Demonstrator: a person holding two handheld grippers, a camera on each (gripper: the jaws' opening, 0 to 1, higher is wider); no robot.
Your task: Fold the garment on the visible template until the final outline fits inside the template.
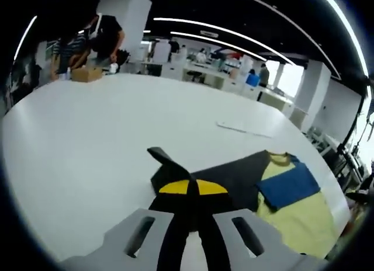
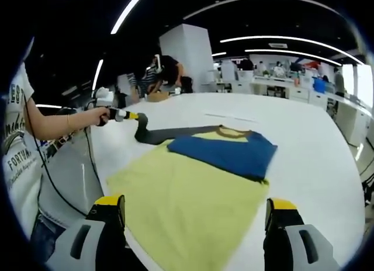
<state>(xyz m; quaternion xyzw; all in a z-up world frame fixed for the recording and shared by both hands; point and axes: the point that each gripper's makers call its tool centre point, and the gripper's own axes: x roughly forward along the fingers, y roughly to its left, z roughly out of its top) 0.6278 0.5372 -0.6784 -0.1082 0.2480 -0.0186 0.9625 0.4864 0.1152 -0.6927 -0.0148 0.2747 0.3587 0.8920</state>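
Pinching the dark sleeve [image 1: 175, 166] at lower centre, the left claw [image 1: 193, 192] is clenched on it and should carry it flat across the yellow garment [image 2: 193, 207] on the white desk [image 1: 87, 142], while the right claw [image 2: 196, 215] hovers released.

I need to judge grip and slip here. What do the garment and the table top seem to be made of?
The garment looks like soft matte knit fabric, probably cotton jersey: it lies limp, and its dark sleeve bends where the left gripper pinches it. The table looks like smooth white laminate or painted board, faintly glossy; which one is unclear.
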